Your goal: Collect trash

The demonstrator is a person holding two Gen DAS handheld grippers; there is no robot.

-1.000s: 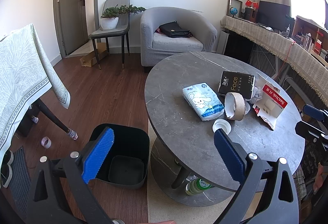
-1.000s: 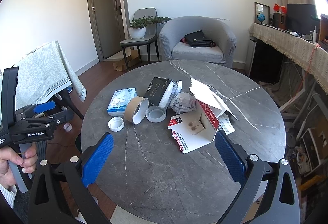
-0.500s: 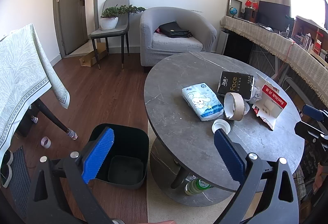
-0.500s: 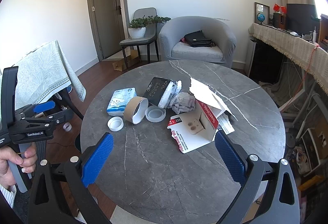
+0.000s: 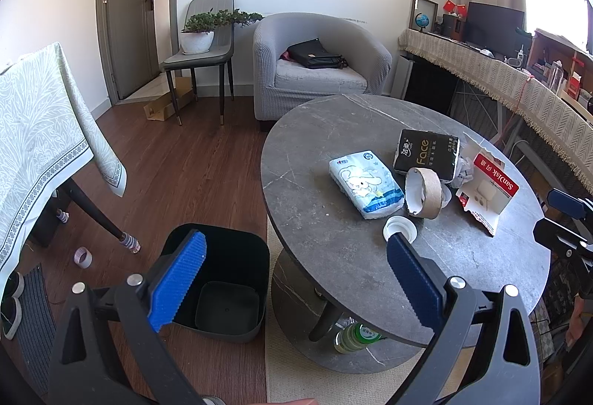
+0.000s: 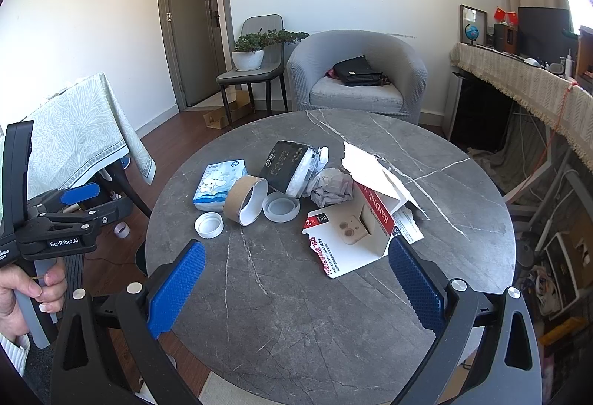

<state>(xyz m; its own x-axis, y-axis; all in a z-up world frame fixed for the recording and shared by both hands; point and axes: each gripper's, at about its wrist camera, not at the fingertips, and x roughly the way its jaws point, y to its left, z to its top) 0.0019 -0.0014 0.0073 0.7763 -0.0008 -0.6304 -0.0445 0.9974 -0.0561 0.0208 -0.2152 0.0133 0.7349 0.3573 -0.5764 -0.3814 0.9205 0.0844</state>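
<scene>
Trash lies on a round grey marble table [image 6: 333,312]: a torn red-and-white card box [image 6: 355,230], a crumpled grey paper [image 6: 330,188], a cardboard tape core [image 6: 244,199], a clear lid [image 6: 280,206] and a white cap [image 6: 208,225]. A black bin [image 5: 222,279] stands on the floor left of the table. My left gripper [image 5: 296,279] is open and empty, above the bin and the table's edge. My right gripper [image 6: 294,288] is open and empty, above the table's near side.
A blue tissue pack [image 5: 365,182] and a black "Face" tissue pack [image 5: 426,154] lie by the trash. A cloth-covered table [image 5: 40,130] stands left, an armchair [image 5: 315,67] and chair [image 5: 204,52] behind. A green bottle [image 5: 355,334] lies under the table.
Both views have barely shifted. Both grippers stay open and empty, and nothing on the table has moved.
</scene>
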